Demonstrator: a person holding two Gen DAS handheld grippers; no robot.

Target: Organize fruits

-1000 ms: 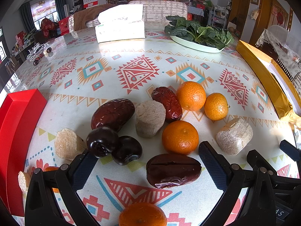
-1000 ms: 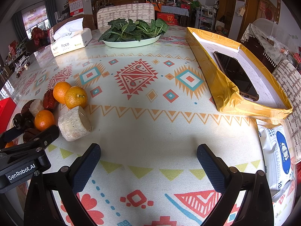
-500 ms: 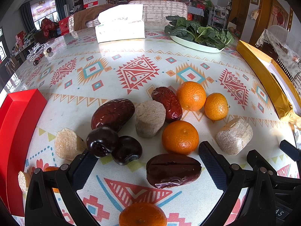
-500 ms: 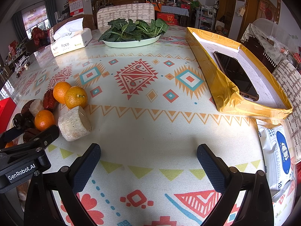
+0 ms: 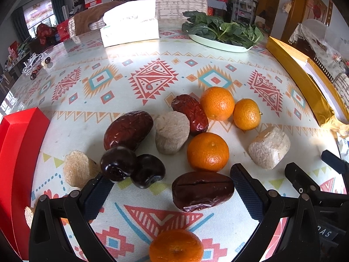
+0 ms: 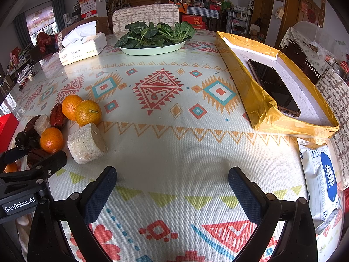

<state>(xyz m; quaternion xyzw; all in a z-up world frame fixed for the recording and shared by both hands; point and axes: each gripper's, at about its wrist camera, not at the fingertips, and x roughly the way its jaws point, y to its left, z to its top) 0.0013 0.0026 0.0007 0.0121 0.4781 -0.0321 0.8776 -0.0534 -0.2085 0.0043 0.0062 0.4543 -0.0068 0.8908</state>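
A pile of fruit lies on the patterned tablecloth. In the left wrist view my left gripper (image 5: 170,187) is open and empty, low over the table. A dark red date (image 5: 201,190) lies between its fingers. Just beyond are two dark round fruits (image 5: 133,168), several oranges (image 5: 208,151), two more dates (image 5: 127,130) and pale cylindrical pieces (image 5: 172,128). Another orange (image 5: 175,246) sits at the bottom edge. My right gripper (image 6: 172,193) is open and empty over bare cloth, right of the pile (image 6: 82,113).
A red box (image 5: 19,139) stands at the left. A yellow tray (image 6: 261,100) holding a phone (image 6: 272,87) is at the right, with a wipes pack (image 6: 320,181) in front of it. A plate of greens (image 6: 152,49) and a tissue box (image 6: 82,45) are at the back.
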